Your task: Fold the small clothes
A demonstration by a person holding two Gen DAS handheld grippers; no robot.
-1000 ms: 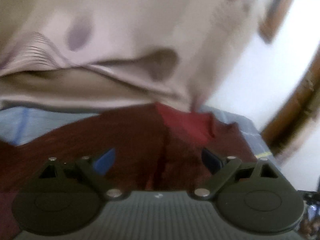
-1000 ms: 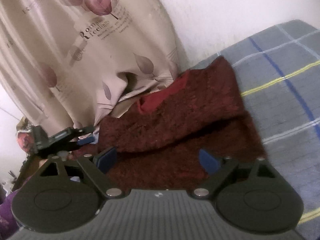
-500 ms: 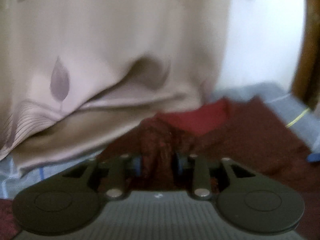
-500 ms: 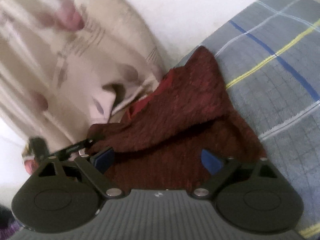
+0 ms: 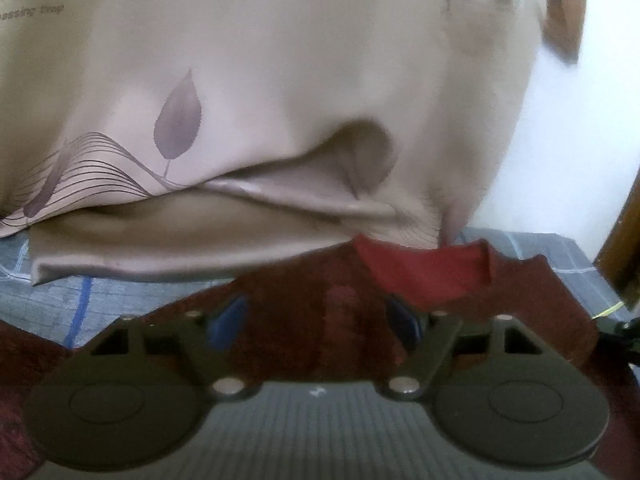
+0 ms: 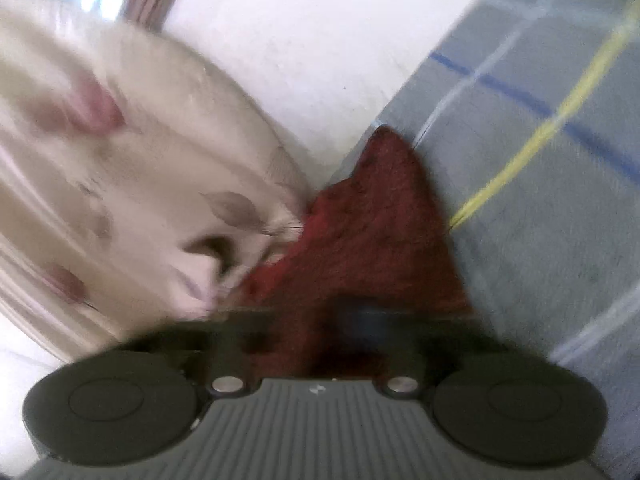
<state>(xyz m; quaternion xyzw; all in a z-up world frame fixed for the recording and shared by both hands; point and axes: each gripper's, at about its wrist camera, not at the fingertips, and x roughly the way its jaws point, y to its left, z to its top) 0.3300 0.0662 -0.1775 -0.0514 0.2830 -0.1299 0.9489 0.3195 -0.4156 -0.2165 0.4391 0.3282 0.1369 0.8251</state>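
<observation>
A dark red garment (image 5: 432, 276) with a brighter red lining lies on the grey checked bedsheet (image 5: 52, 300). My left gripper (image 5: 316, 322) is open over the garment, its blue pads apart with a raised ridge of the cloth between them. In the right wrist view the garment (image 6: 372, 240) runs up to a point. My right gripper (image 6: 320, 332) is blurred by motion; its jaws look drawn in on the garment's near edge.
A beige curtain (image 5: 280, 100) with leaf prints hangs onto the bed just behind the garment and also shows in the right wrist view (image 6: 140, 200). A white wall (image 6: 300, 40) lies behind. A wooden frame (image 5: 620, 240) stands at the right.
My left gripper, shut on the garment half a second ago, has opened. My right gripper, open before, has closed in on the garment's edge and rotated.
</observation>
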